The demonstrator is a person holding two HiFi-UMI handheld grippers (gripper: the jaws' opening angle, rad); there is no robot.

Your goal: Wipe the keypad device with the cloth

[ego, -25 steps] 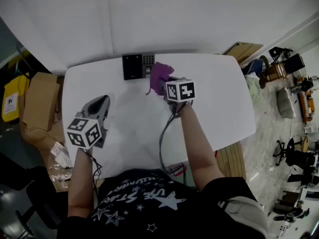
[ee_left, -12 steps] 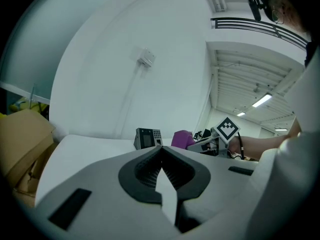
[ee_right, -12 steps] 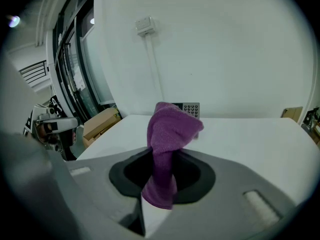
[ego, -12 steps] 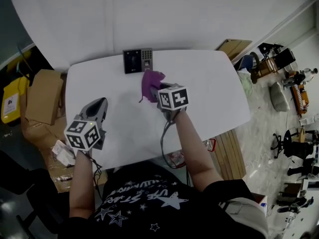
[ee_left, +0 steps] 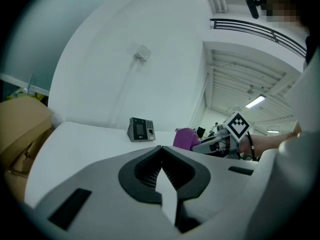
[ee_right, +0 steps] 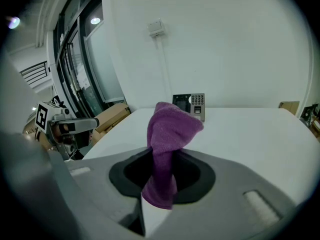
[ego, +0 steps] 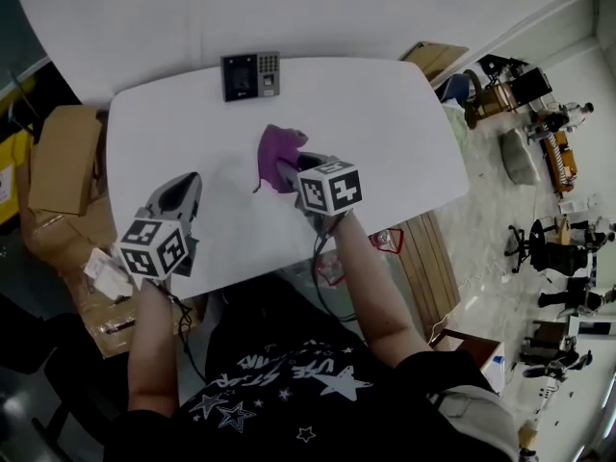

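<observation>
Head view: white table by white wall | right gripper jaws pinch purple cloth | left gripper jaws closed, empty

Wears black short-sleeved T-shirt with white stars and lettering. Grey left gripper and right gripper, each topped by black-and-white marker cube; dark cable.

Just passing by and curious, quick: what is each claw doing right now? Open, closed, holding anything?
Left claw: closed, nothing in it.
Right claw: closed on the purple cloth.
</observation>
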